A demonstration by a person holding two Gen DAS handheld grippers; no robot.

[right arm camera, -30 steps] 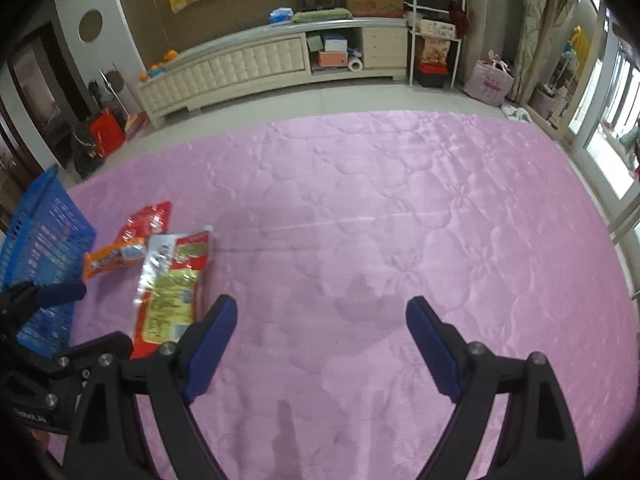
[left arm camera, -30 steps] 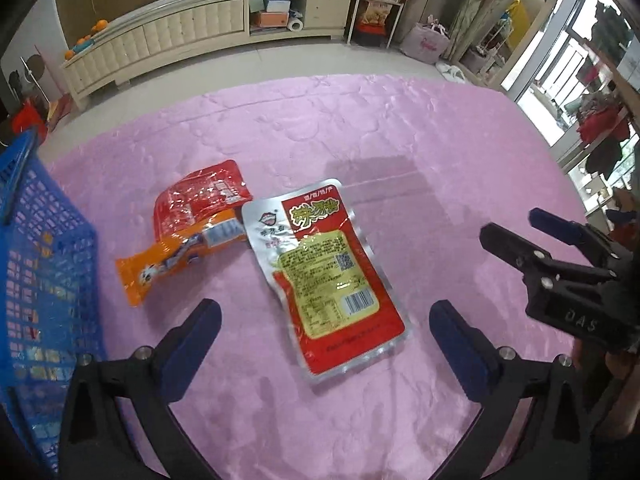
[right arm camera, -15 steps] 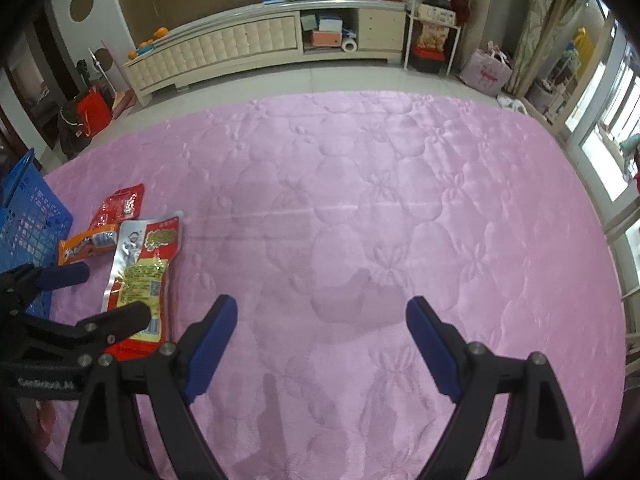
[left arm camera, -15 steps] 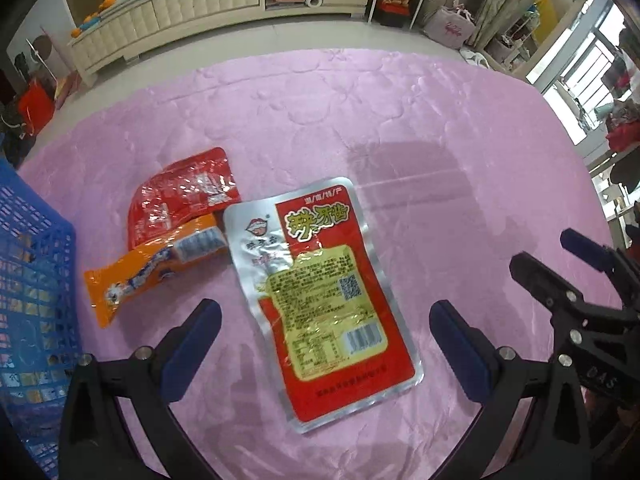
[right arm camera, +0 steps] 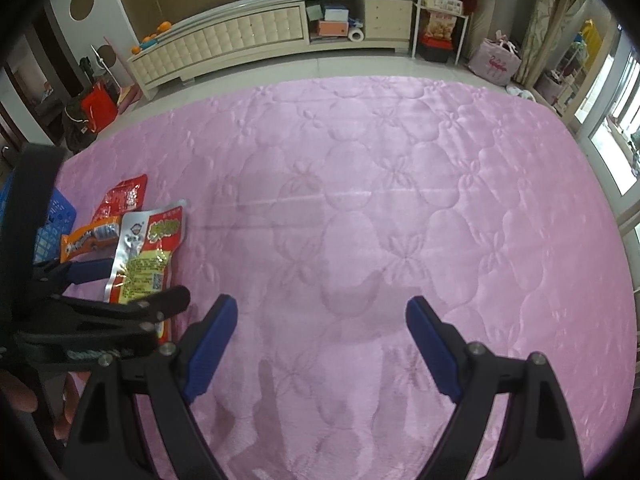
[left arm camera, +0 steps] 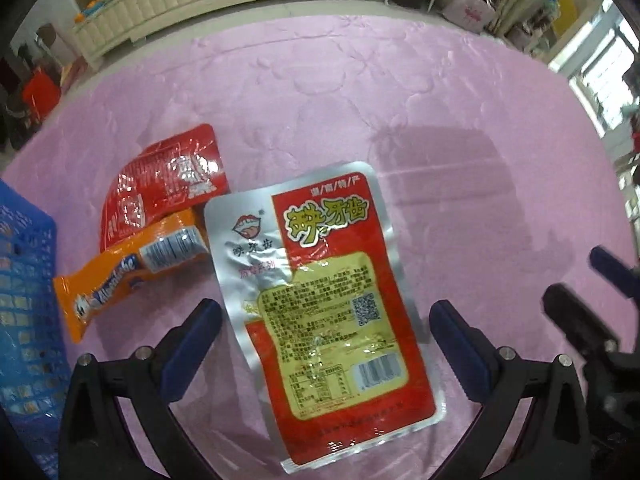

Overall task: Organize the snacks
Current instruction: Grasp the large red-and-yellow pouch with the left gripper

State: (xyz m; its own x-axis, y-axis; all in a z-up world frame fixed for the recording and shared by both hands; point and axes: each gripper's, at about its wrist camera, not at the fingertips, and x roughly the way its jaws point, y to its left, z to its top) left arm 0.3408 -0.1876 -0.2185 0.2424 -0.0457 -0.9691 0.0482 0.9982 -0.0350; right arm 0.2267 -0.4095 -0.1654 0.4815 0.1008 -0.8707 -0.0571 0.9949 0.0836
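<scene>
Item: pink quilted tabletop (right arm camera: 400, 184), carrying three snack packets grouped near its left side. Largest, a silver-and-red pouch (left arm camera: 320, 300) with a yellow label panel, lies flat, barcode end toward the camera. An orange wrapper (left arm camera: 128, 272) lies just beside its upper left corner, touching or slightly tucked against it; a smaller red packet (left arm camera: 160, 180) lies behind the orange one, partly under it. Blue plastic basket (left arm camera: 24, 320) stands at the left edge, close to the orange wrapper. Left tongs (left arm camera: 324, 336): jaws spread wide, hovering over the pouch, one blue pad on each side, neither pressing on it. Right tongs (right arm camera: 320, 332): jaws wide apart over bare quilt, holding nothing, well right of the packets.
</scene>
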